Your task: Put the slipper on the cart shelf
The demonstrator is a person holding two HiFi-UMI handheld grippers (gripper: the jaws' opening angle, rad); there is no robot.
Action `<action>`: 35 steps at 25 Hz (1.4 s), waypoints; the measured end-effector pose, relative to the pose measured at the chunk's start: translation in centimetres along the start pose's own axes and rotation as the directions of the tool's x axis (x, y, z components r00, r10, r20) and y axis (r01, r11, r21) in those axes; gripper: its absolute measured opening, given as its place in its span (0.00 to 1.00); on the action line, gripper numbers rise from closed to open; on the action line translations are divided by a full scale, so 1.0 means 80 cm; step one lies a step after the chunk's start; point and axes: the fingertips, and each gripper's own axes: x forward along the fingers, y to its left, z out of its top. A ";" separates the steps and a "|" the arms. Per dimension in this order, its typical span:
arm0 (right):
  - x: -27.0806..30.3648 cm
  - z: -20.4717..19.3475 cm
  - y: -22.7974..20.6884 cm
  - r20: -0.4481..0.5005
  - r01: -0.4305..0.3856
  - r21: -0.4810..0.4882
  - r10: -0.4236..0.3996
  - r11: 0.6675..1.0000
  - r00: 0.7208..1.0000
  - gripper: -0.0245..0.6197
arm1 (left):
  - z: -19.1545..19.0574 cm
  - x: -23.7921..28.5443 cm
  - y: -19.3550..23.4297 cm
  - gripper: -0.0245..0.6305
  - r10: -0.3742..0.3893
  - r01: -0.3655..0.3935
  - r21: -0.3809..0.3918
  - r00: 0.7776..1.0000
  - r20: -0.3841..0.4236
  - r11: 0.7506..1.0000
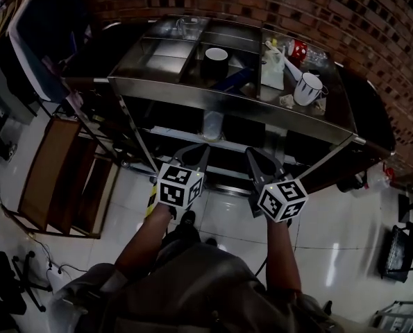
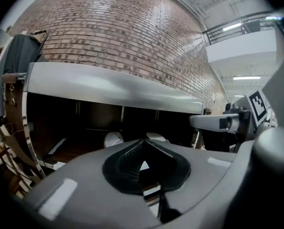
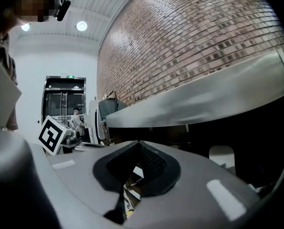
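Steel cart [image 1: 164, 86]: a pale shape, probably the slipper [image 1: 213, 125], sits on the middle shelf near its front edge. Left claw [image 1: 196, 151] and right claw [image 1: 257, 157] are both closed, empty, just outside. I judge a nudge could tip it off.

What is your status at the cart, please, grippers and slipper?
Left gripper shut, empty. Right gripper shut, empty. Pale shapes on the cart shelf, possibly the slipper; cannot confirm. No obstruction seen.
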 end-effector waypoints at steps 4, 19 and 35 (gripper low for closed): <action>-0.009 0.006 0.005 0.003 -0.015 -0.014 0.015 1.000 1.000 0.03 | 0.000 -0.006 -0.020 0.05 -0.020 0.020 0.022 1.000 -0.002 1.000; -0.021 0.019 0.022 0.003 -0.069 -0.053 0.069 0.996 0.998 0.03 | 0.018 -0.018 -0.042 0.05 -0.026 0.025 0.062 1.000 0.009 0.998; -0.027 0.021 0.021 0.013 -0.084 -0.055 0.084 0.995 0.996 0.04 | 0.036 -0.016 -0.055 0.05 -0.037 0.035 0.090 0.999 0.029 0.995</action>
